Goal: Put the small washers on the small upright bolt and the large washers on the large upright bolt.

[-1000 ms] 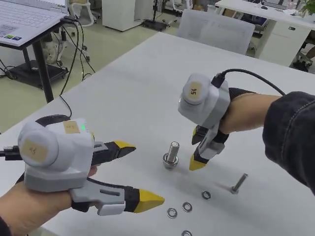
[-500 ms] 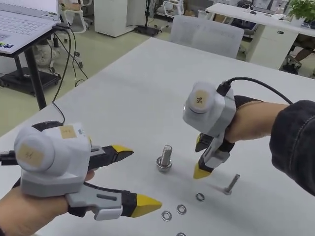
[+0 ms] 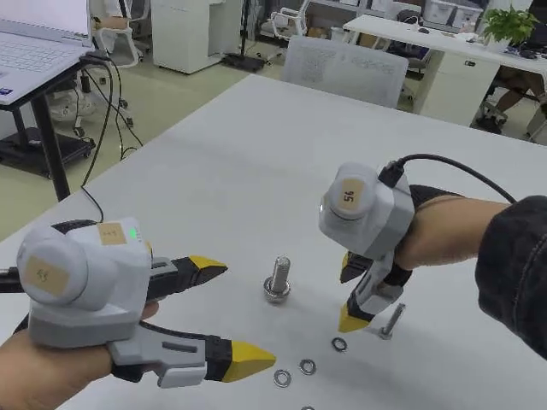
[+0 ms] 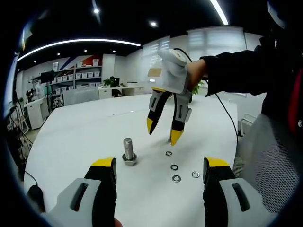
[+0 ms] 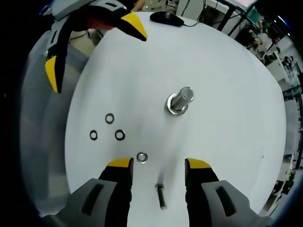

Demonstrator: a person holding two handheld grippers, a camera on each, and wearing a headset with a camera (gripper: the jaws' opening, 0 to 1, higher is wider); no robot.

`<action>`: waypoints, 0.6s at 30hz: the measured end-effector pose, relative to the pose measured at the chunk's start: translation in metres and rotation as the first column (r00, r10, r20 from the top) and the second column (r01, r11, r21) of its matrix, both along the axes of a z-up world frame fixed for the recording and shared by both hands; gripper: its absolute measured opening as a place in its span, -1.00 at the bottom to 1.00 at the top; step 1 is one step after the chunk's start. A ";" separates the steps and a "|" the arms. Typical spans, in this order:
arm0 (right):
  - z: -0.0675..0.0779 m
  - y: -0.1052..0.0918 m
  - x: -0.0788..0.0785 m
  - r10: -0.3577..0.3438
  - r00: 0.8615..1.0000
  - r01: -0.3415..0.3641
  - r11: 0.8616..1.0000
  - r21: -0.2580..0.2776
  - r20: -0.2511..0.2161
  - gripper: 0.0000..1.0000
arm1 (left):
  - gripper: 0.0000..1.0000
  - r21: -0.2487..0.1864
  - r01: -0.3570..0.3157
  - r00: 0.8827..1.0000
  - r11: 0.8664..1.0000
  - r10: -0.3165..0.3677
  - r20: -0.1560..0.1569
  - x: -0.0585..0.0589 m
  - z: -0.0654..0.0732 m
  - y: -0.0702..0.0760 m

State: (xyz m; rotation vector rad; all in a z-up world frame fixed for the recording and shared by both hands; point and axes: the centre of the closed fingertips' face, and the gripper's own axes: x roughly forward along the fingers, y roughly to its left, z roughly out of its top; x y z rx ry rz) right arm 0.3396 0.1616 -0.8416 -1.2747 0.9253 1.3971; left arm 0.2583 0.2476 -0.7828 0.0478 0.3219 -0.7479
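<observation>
Small bolt [image 5: 161,196]: laid flat, seemingly straddled from above by the wide-spread right gripper [image 5: 159,163], long axis set across its closing line; left gripper [image 3: 248,311], also wide, farther off.

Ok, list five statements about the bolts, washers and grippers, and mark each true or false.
1. The large silver steel bolt stands upright on the white table. True.
2. The small silver bolt stands upright. False: it lies on its side by the right gripper.
3. The right gripper holds a washer. False: its jaws are open and empty.
4. Small metal ring washers lie loose on the table. True.
5. The left gripper has its jaws shut. False: they are open, holding nothing.
</observation>
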 end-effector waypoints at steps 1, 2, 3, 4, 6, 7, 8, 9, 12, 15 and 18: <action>0.000 -0.001 -0.003 0.002 1.000 -0.002 1.000 0.000 -0.001 -0.11 | 0.48 -0.001 0.002 1.000 1.000 -0.002 0.000 0.000 0.000 0.000; -0.001 -0.001 -0.005 0.003 1.000 -0.003 1.000 0.000 -0.001 -0.11 | 0.48 -0.001 0.003 1.000 1.000 -0.003 0.001 0.000 0.001 -0.001; -0.001 -0.002 -0.006 0.004 1.000 -0.004 1.000 -0.001 -0.002 -0.11 | 0.48 0.000 0.004 1.000 1.000 -0.004 0.001 -0.001 0.001 -0.001; -0.002 -0.002 -0.008 0.005 1.000 -0.005 1.000 -0.001 -0.002 -0.11 | 0.48 0.000 0.005 1.000 1.000 -0.005 0.001 -0.001 0.001 -0.001; -0.003 -0.003 -0.012 0.008 1.000 -0.008 1.000 -0.002 -0.005 -0.11 | 0.48 0.000 0.008 1.000 1.000 -0.008 0.001 -0.001 0.001 -0.001; -0.004 -0.003 -0.015 0.010 1.000 -0.010 1.000 -0.002 -0.006 -0.11 | 0.48 0.001 0.009 1.000 1.000 -0.009 0.002 -0.002 0.001 -0.002; -0.004 -0.004 -0.016 0.012 1.000 -0.012 1.000 -0.003 -0.006 -0.11 | 0.48 0.001 0.011 1.000 1.000 -0.011 0.002 -0.002 0.001 -0.002; -0.005 -0.004 -0.018 0.013 1.000 -0.013 1.000 0.000 -0.007 -0.11 | 0.48 0.001 0.013 1.000 1.000 -0.013 0.003 -0.002 0.001 -0.002; -0.007 -0.004 -0.026 0.018 1.000 -0.018 1.000 0.002 -0.015 -0.11 | 0.48 0.000 0.018 1.000 1.000 -0.018 0.004 -0.003 0.002 -0.003; -0.008 -0.004 -0.031 0.023 1.000 -0.023 1.000 0.002 -0.021 -0.11 | 0.48 -0.001 0.025 1.000 1.000 -0.025 0.004 -0.004 0.002 -0.004; -0.008 -0.002 -0.038 0.023 0.999 -0.023 1.000 0.011 -0.033 -0.12 | 0.49 0.000 0.037 0.999 0.999 -0.037 0.002 -0.006 0.002 -0.006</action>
